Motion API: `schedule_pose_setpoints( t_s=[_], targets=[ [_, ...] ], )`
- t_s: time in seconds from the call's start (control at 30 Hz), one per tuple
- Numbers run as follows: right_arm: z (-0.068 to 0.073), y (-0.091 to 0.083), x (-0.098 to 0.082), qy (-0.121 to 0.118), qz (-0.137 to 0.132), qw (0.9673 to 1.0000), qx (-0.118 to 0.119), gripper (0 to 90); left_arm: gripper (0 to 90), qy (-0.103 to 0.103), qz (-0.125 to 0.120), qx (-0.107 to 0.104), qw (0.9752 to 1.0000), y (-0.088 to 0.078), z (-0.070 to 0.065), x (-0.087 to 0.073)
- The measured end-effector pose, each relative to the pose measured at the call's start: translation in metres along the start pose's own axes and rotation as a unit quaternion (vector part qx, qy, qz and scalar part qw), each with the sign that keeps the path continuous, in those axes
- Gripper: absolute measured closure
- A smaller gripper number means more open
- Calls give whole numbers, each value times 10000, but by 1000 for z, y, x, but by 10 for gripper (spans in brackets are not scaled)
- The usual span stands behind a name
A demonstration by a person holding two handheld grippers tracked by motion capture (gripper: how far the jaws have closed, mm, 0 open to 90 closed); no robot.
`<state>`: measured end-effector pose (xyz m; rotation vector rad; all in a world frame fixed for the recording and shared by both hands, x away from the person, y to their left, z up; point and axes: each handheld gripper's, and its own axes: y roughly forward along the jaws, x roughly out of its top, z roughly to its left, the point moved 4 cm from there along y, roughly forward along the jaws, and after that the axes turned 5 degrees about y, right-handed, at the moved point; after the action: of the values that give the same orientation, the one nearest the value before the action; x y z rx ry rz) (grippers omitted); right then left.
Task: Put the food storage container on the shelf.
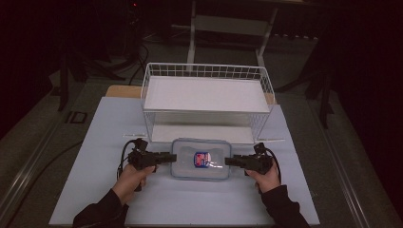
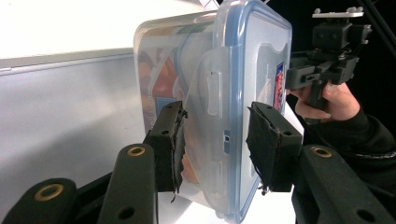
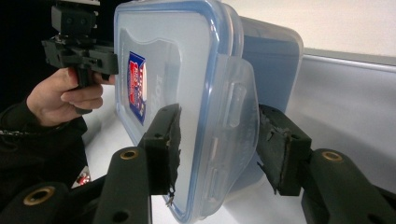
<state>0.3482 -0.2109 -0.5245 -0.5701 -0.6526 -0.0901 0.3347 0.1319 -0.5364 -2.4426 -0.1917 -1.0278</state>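
Now: squeeze both ends evenly

Box (image 1: 200, 166) sits near me, before the rack (image 1: 206, 102). My left gripper (image 1: 172, 157) clamps its left latch; my right gripper (image 1: 229, 161) straddles the right latch (image 3: 233, 116), unclamped. I'd match pressure before lifting.

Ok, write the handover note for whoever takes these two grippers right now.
Left gripper: shut on the left-end latch of the plastic container, pads pressing on it.
Right gripper: jaws straddle the right-end latch, one pad at the lid, the other apart from the flap; not gripping yet.
Container sits lid on, on the white table, in front of the wire basket.
Done: both ends reached.
Left: probably close the right grip, then move the container or work its latches.
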Motion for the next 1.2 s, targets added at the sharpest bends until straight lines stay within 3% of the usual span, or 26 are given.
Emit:
schedule_pose_setpoints(
  t_s=[0.2,0.6,1.03,1.13,1.2],
  targets=[
    [3,-6,-3,-225,-11,9997,-94,522,566,173,40,96,9998,3,-7,-1],
    [3,-25,7,-421,-241,9986,-201,516,563,525,-205,195,9982,15,-21,15],
    [-6,-29,31,-646,-455,9966,-250,515,556,804,-530,365,9947,24,-16,38],
    [-9,-26,35,-689,-474,9962,-246,514,555,884,-616,400,9934,25,-12,41],
    [-12,-24,37,-703,-519,9959,-221,513,554,994,-741,463,9912,25,-10,42]
  ],
)
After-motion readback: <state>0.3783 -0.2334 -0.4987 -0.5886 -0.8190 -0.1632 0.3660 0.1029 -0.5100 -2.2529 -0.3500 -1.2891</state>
